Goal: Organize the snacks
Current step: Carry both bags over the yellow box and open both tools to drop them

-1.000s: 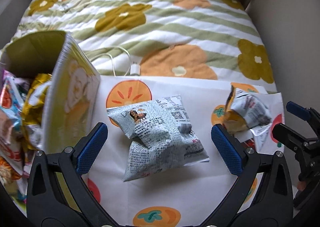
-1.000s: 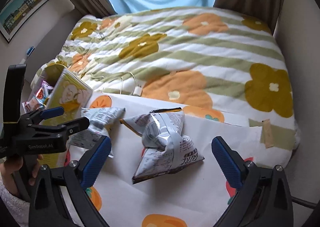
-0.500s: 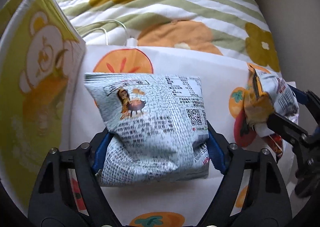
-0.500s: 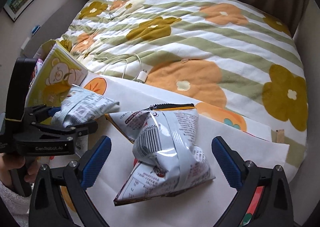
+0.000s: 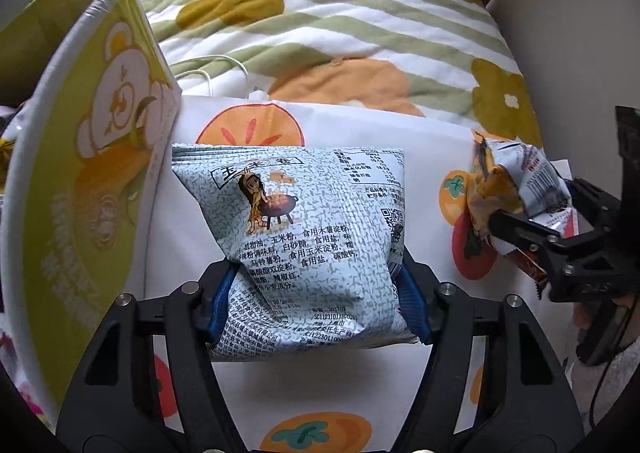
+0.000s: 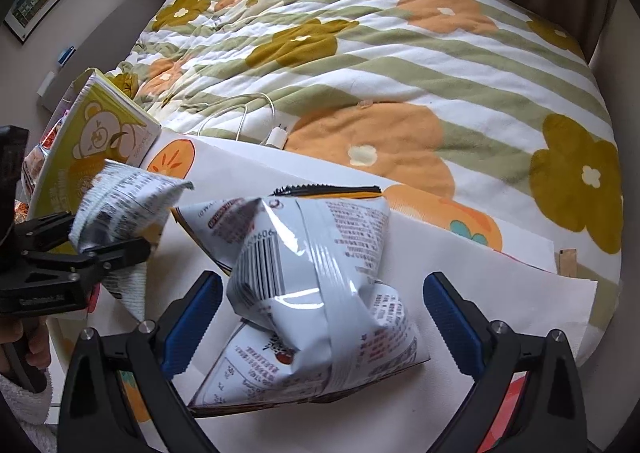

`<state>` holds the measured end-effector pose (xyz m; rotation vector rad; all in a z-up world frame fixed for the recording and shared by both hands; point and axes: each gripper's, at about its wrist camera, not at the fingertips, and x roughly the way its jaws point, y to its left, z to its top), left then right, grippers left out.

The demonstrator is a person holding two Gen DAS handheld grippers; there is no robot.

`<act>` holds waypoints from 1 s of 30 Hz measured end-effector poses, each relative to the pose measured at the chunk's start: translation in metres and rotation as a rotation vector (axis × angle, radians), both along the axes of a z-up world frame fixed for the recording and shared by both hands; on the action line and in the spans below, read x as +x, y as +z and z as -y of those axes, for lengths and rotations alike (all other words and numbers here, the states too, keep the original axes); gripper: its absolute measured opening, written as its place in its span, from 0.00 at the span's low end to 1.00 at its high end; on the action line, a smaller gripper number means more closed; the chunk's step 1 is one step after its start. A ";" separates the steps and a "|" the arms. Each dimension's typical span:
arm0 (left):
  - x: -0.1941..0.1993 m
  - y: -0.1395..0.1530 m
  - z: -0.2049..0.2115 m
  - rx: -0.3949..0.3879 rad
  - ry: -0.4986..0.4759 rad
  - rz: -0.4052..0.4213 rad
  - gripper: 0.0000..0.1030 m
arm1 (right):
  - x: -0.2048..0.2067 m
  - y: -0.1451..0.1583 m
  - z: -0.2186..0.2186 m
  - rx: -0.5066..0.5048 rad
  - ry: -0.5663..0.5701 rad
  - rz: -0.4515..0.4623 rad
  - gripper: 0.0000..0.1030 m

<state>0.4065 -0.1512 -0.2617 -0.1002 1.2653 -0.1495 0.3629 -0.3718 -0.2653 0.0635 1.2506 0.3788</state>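
A bed carried everything, covered by a quilt (image 6: 400,65) striped white and green with orange and mustard flowers. On the quilt lay a white charging cable (image 6: 240,113) with its plug, and just in front of it a white paper sheet (image 5: 360,385) printed with orange persimmons. On that sheet lay a pale blue snack bag (image 5: 304,241), a crumpled silver snack bag (image 6: 320,293), and, at its left edge, a yellow-green bear-print bag (image 5: 92,189) standing open.
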 end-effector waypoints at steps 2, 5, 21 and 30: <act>-0.003 0.005 0.002 -0.001 -0.007 0.012 0.62 | -0.001 -0.004 -0.001 0.011 -0.003 -0.008 0.97; -0.008 0.012 0.006 0.010 -0.023 0.030 0.62 | -0.002 -0.010 0.000 0.040 -0.018 -0.030 0.96; -0.055 0.073 0.003 -0.002 -0.040 0.147 0.62 | -0.044 0.031 -0.009 0.059 -0.071 0.029 0.71; -0.087 0.158 -0.048 0.006 0.003 0.293 0.62 | -0.061 0.115 -0.047 0.023 -0.046 0.152 0.71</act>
